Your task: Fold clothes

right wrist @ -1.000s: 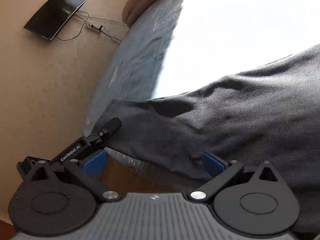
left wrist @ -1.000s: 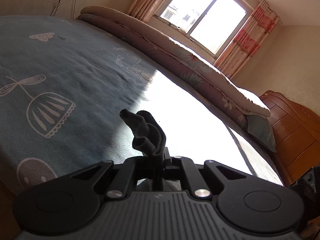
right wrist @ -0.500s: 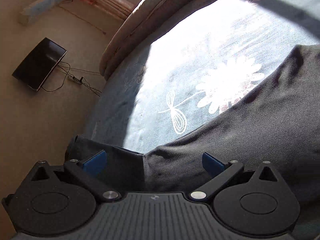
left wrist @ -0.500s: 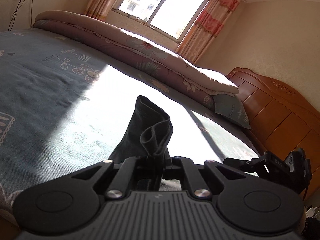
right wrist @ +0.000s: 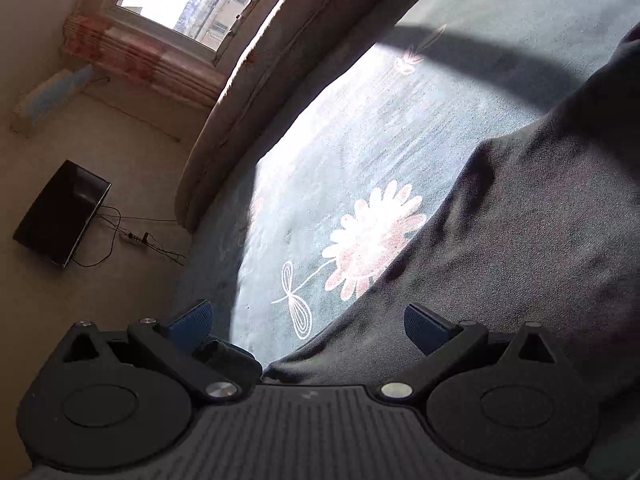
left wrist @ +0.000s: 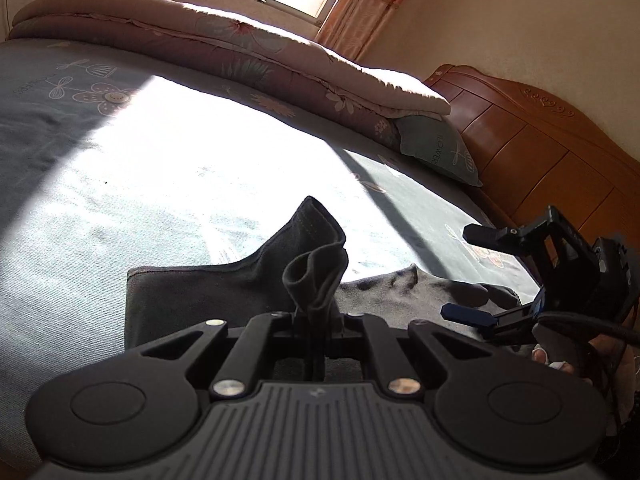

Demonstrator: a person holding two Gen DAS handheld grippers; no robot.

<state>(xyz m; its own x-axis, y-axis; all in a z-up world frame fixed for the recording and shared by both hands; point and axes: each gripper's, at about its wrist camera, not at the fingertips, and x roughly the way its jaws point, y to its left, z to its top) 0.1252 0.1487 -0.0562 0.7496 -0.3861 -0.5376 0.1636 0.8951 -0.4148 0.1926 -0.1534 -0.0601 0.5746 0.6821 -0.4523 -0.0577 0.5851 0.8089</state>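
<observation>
Dark grey cloth, a bunched edge of the garment, sits pinched in my left tongs, whose jaws are drawn almost fully together on it; the fabric sticks up just ahead of the tips and trails off to their left onto the bed. My right tongs stand wide apart with nothing between the blue pads; the same garment lies under and ahead of the right-hand pad, spread over the flowered sheet. Compared with a second ago, the cloth in my left tongs has been carried across the bed, my right tongs have come into the left camera's view at the right edge, and the headboard now fills that side. On the pillow ahead I read "FLOWERS".
</observation>
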